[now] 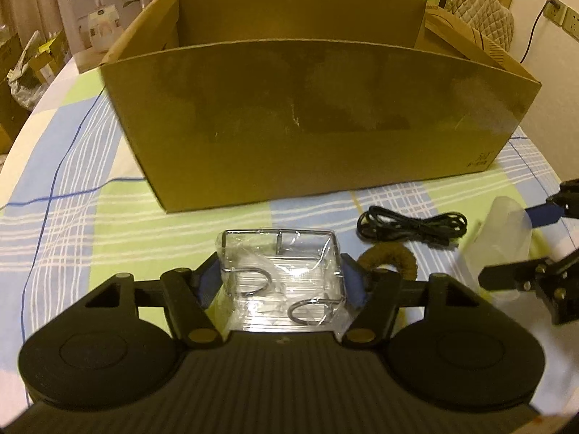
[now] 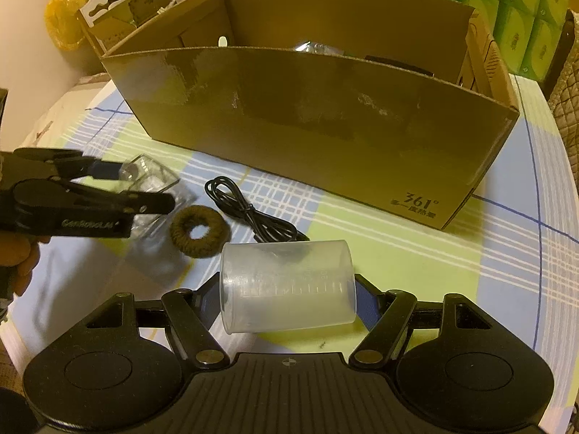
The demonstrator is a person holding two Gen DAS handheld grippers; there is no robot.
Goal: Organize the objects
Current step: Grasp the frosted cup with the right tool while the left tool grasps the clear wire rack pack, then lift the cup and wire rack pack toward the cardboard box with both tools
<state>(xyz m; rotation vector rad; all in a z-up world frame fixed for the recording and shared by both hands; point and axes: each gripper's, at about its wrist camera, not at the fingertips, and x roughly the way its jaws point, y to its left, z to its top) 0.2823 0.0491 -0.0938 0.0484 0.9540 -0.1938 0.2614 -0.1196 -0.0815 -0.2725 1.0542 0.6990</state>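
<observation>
A clear plastic packet of metal hooks (image 1: pixel 282 271) sits between the blue pads of my left gripper (image 1: pixel 280 282), which touch both of its sides. From the right wrist view, that left gripper (image 2: pixel 144 188) holds the packet (image 2: pixel 152 177) just over the tablecloth. My right gripper (image 2: pixel 289 296) is shut on a translucent measuring cup (image 2: pixel 286 285) lying sideways between its fingers. The cup (image 1: pixel 506 231) and right gripper (image 1: pixel 512 246) also show at the right edge of the left wrist view. A brown hair tie (image 2: pixel 197 231) and a coiled black cable (image 2: pixel 249 213) lie on the cloth between the two grippers.
A large open cardboard box (image 1: pixel 307 115) stands just beyond, with several items inside it (image 2: pixel 315 49). The round table has a checked blue, green and white cloth (image 1: pixel 90 188). Boxes and green packs are stacked behind, and a padded chair (image 1: pixel 477 7) stands at the back right.
</observation>
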